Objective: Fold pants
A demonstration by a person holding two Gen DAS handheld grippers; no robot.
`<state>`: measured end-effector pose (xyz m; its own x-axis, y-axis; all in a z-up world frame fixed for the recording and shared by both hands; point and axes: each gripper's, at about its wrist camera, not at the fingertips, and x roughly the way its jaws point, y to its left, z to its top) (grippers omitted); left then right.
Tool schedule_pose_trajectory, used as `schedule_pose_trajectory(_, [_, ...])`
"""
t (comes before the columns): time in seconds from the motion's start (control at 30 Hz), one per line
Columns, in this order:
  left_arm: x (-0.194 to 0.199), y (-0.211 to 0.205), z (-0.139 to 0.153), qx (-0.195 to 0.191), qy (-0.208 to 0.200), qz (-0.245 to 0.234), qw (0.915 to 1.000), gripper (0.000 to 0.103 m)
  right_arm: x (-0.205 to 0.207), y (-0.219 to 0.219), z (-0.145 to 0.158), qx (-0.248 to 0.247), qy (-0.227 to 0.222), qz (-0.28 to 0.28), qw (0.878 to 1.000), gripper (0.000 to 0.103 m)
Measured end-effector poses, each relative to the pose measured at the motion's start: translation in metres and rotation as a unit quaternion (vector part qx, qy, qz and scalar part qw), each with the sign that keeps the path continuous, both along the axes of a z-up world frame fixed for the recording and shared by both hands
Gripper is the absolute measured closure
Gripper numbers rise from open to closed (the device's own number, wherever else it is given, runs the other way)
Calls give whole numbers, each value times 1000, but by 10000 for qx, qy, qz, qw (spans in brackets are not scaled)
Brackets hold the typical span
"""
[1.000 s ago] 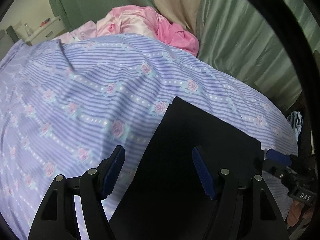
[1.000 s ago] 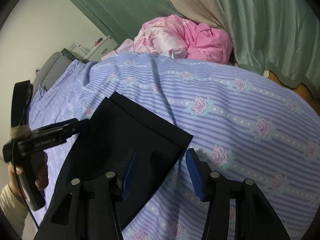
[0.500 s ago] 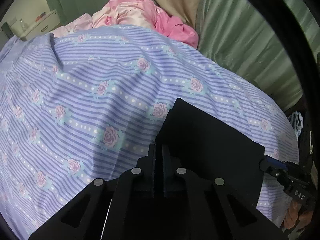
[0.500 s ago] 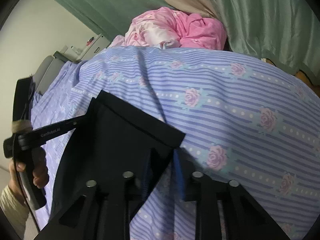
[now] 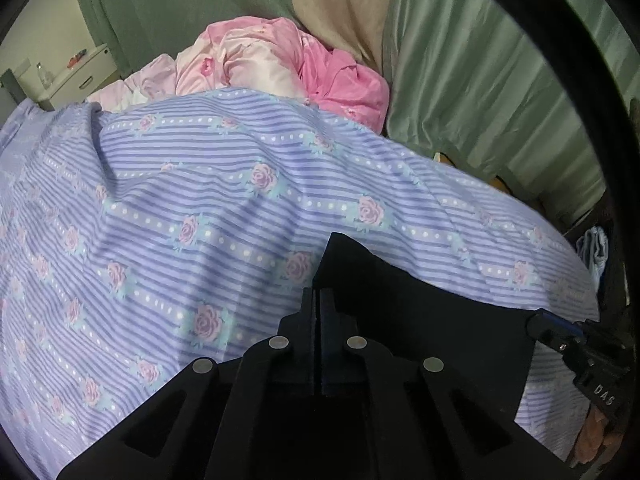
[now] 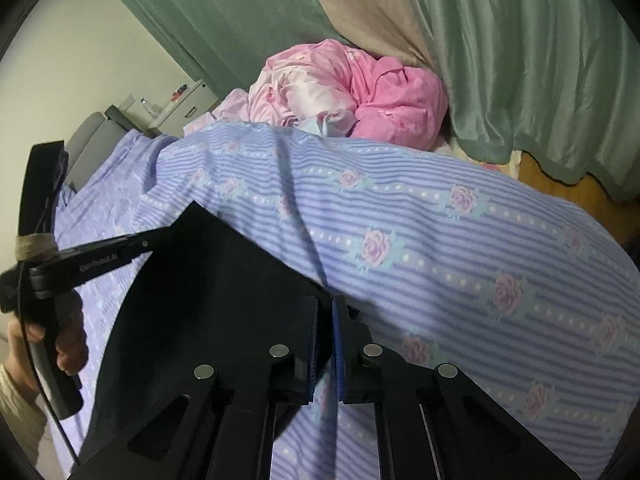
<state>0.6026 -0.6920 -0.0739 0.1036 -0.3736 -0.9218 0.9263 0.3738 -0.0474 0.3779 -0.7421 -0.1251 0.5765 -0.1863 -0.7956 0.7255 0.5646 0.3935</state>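
Folded black pants (image 5: pixel 420 320) lie on a lilac striped sheet with roses (image 5: pixel 200 200). In the left wrist view my left gripper (image 5: pixel 318 294) is closing its jaws on the pants' left edge near the far corner, fingers together. The right gripper (image 5: pixel 538 324) shows at the pants' right corner. In the right wrist view my right gripper (image 6: pixel 326 304) is closing on the near right corner of the pants (image 6: pixel 208 288), with only a thin gap between the pads. The left gripper (image 6: pixel 160 238) pinches the pants' far left corner, held by a hand (image 6: pixel 68 344).
A heap of pink bedding (image 5: pixel 288 64) lies at the far end of the bed, against green curtains (image 5: pixel 480 100). A white cabinet (image 5: pixel 76 68) stands at the back left. Wooden floor (image 6: pixel 560 184) shows past the bed's right edge.
Both grippers went from open, straddling the pants' edges, to shut on the black fabric. The left one slid a little toward the pants' left edge.
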Motion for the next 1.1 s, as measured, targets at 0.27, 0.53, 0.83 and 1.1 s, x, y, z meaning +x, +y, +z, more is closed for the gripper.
schedule_pose_trajectory(0.27, [2,-10,-8,76,-28,64,9999,81,-5,-7,-18,478,-105,25,9988,65])
schedule_pose_trajectory(0.53, [6,-24,-16,159,332,-90,9993,55,-6,-9,-28,878,-415,34,9953,60])
schedule_pose_trajectory(0.83, [29,-36,-35,292,999,6,9946,53,-4,-17,-42,1143,-557,40,9919,60])
schedule_pose_trajectory(1.1, [35,-33,-43,148,1478,134,9888,68,0,-23,-47,1180,-571,120,9913,71])
